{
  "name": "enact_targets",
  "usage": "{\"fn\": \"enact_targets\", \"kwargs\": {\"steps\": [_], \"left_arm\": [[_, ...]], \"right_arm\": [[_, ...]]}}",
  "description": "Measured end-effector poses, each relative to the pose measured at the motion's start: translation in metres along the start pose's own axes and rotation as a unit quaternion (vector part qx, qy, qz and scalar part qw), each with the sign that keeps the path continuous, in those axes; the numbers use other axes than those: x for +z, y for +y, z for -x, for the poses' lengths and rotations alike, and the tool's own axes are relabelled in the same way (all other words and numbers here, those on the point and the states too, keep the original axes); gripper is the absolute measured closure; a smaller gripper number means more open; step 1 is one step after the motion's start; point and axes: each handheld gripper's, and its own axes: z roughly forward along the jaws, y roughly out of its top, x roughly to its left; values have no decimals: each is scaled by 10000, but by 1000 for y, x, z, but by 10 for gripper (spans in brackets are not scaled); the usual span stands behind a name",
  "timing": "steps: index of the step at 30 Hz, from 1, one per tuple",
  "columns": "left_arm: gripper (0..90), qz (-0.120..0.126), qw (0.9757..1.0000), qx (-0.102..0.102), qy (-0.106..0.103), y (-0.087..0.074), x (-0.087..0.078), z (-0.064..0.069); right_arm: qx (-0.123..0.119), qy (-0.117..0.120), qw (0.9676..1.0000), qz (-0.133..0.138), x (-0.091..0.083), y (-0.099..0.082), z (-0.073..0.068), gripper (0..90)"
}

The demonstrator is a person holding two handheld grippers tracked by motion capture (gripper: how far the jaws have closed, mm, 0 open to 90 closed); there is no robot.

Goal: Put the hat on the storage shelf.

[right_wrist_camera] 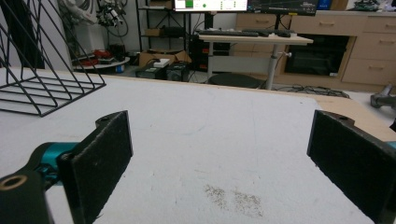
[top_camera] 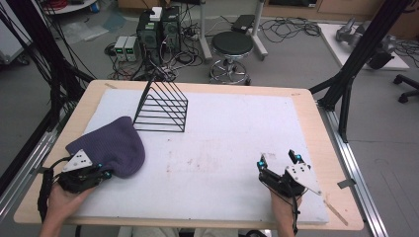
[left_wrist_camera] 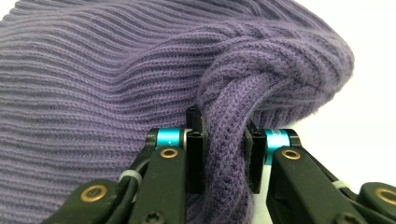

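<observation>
A black wire rack (top_camera: 163,108) stands just behind a purple knit beanie (top_camera: 111,145) lying diagonally on the white surface (top_camera: 222,148), its rounded crown toward the rack. The left gripper (top_camera: 101,174) has its jaws clamped on the hat's folded edge; the right gripper (top_camera: 277,162) rests with jaws spread apart, holding nothing.

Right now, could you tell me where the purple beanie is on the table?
In the high view the purple beanie lies at the table's left side, just in front of the black wire rack, its rolled edge pinched in the left gripper.

High view looks forward and down over the whole desk (top_camera: 306,123). Left gripper view is jammed right against the purple beanie (left_wrist_camera: 116,79). Right gripper view skims low toward the far edge, sharing the wire rack (right_wrist_camera: 42,88) with high view.
</observation>
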Motion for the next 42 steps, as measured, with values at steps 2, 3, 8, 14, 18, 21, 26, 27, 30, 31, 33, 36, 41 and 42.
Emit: {"fn": "enact_targets", "kwargs": {"steps": [2, 3, 8, 14, 18, 21, 26, 27, 30, 31, 33, 36, 41, 42], "left_arm": [[776, 61, 10000, -70, 6, 1, 0, 0], [777, 88, 9999, -83, -2, 1, 0, 0], [776, 148, 9998, -138, -68, 0, -1, 0], [776, 273, 9993, -228, -130, 3, -6, 1], [777, 496, 9985, -231, -37, 9, -12, 4], [778, 877, 9955, -306, 188, 14, -21, 5], [778, 1530, 9839, -524, 756, 18, -36, 5], [778, 1664, 9802, -609, 888, 20, -37, 4], [777, 1899, 9729, -795, 1048, 23, -38, 2], [777, 2010, 9686, -878, 1168, 24, -38, 2], [777, 2235, 9583, -992, 1478, 30, -38, 3], [776, 2512, 9454, -1053, 1788, 39, -37, 6], [776, 2765, 9356, -945, 1979, 65, -40, 8], [775, 2782, 9363, -910, 1940, 71, -42, 9]], "right_arm": [[-3, -11, 10000, 12, 0, 0, 0, 60], [4, -8, 10000, 15, 0, 0, 0, 59], [43, -23, 10000, -14, 0, 0, 1, 60], [34, -3, 10000, -10, 0, 0, 1, 60], [61, -3, 10000, -13, 0, 0, 1, 60], [28, 3, 10000, 9, 1, 0, 1, 60], [58, 47, 10000, 7, 2, 0, 2, 60], [68, 54, 10000, 2, 2, 0, 2, 60], [95, 58, 9999, 35, 2, 0, 1, 60], [95, 58, 9999, 35, 2, 0, 1, 60], [122, 82, 9999, 22, 3, 0, 1, 60], [114, 93, 9999, 41, 3, 0, 0, 60], [106, 113, 9999, 51, 3, 0, -1, 59], [103, 112, 9999, 51, 3, 0, -1, 60]]}}
